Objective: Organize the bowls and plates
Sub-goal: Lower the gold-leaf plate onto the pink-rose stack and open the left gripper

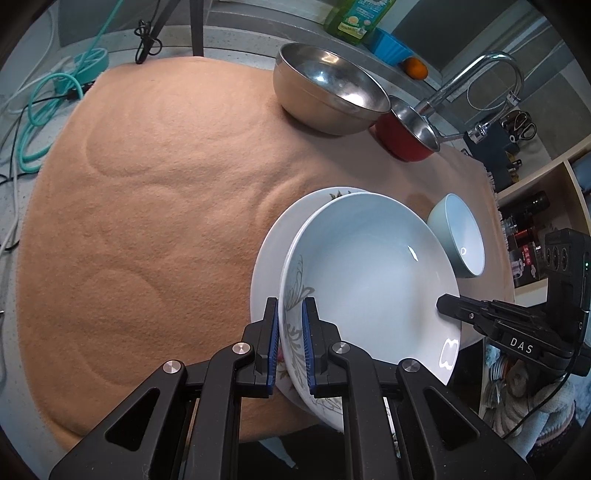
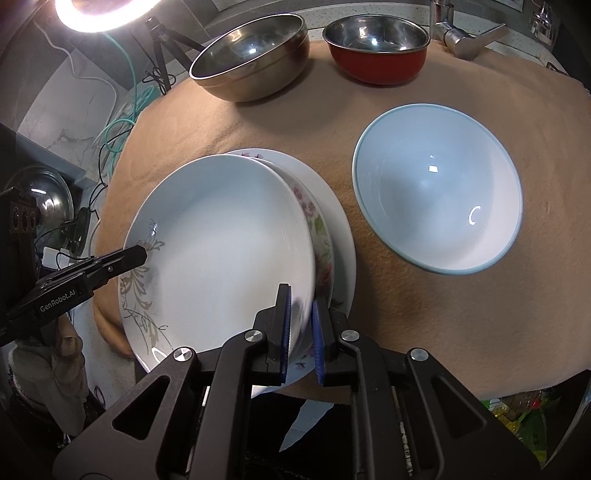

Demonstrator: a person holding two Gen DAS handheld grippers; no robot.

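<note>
Jaws pinching stacked plate point(image 1: 369, 266) (bowls seemingly empty)

A peach-coloured cloth point(image 1: 155, 206) is being spread over the counter. A green bottle point(image 1: 356, 16) is being stood at the far edge, beside a blue container point(image 1: 388, 46) and an orange fruit point(image 1: 415, 68). A chrome faucet point(image 1: 480, 74) is being arched over the far right corner. Teal cables point(image 1: 44, 122) are being left coiled off the cloth's left side, and a ring light point(image 2: 107, 13) is being shone from above.
</note>
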